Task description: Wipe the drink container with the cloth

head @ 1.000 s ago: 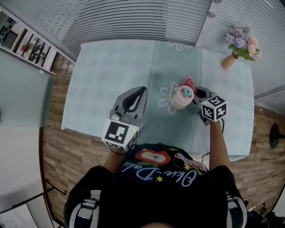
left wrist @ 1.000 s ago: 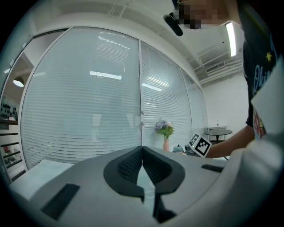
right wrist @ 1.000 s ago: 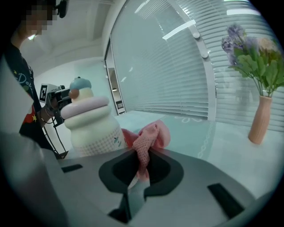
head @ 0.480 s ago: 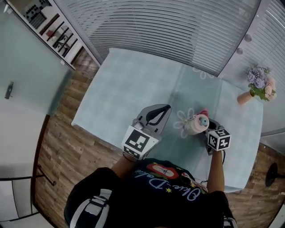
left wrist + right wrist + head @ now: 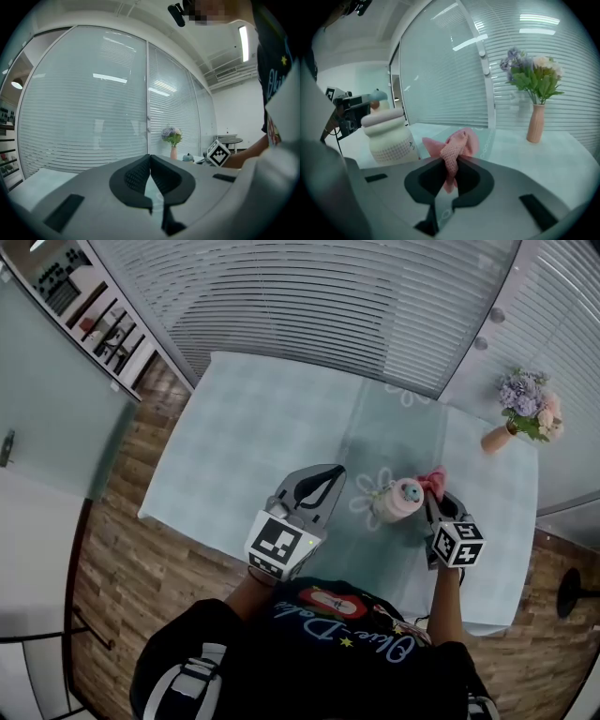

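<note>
The drink container (image 5: 397, 500) is a cream bottle with a pink collar and a blue cap; it stands upright on the table (image 5: 253, 437) and appears at the left in the right gripper view as the container (image 5: 388, 138). My right gripper (image 5: 434, 491) sits just right of it, shut on a pink cloth (image 5: 454, 147) that bunches out past the jaw tips. The cloth (image 5: 432, 481) lies close beside the bottle; contact cannot be told. My left gripper (image 5: 328, 474) hovers left of the bottle, jaws shut with nothing between them (image 5: 150, 159).
A pink vase of flowers (image 5: 518, 409) stands at the table's far right corner, seen also as the vase (image 5: 535, 123). Blinds over glass walls run behind the table. Wooden floor surrounds it, and a shelf (image 5: 89, 310) stands at far left.
The head camera has shifted. My right gripper with the cloth has moved from the bottle's near right side toward its far right side. The left gripper stays left of the bottle.
</note>
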The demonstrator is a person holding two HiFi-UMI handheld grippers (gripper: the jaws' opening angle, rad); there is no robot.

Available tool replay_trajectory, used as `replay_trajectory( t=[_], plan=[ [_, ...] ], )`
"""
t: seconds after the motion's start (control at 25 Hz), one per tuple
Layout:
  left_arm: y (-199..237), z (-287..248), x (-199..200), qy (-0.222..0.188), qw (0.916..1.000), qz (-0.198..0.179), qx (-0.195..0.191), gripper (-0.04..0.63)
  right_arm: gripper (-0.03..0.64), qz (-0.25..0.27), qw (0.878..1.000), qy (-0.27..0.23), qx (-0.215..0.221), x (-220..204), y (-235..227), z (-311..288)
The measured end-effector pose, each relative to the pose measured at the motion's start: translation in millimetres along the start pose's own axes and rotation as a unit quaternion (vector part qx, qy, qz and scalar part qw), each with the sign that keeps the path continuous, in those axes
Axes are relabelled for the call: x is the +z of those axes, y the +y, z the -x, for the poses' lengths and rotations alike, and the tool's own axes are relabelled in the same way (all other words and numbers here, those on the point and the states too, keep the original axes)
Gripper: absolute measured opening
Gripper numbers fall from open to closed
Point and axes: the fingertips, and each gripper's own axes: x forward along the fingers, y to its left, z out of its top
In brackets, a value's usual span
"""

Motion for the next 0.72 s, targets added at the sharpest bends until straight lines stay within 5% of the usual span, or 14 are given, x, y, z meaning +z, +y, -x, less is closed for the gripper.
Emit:
replay_trajectory(
  t=[0.4,0.72],
  plan=[
    [-18.6,-8.9,-1.0,0.005,0.9991,-0.004,-0.042,0.005,0.028,-0.055,0.987,-0.143,-0.05,36.9,16.7,75.8],
    [-37.5,-21.1,-1.4,0.004,0.9965,0.001,-0.084,0.005,0.028,-0.061,0.974,-0.205,-0.072,54.2,35.2,117.9]
  ],
)
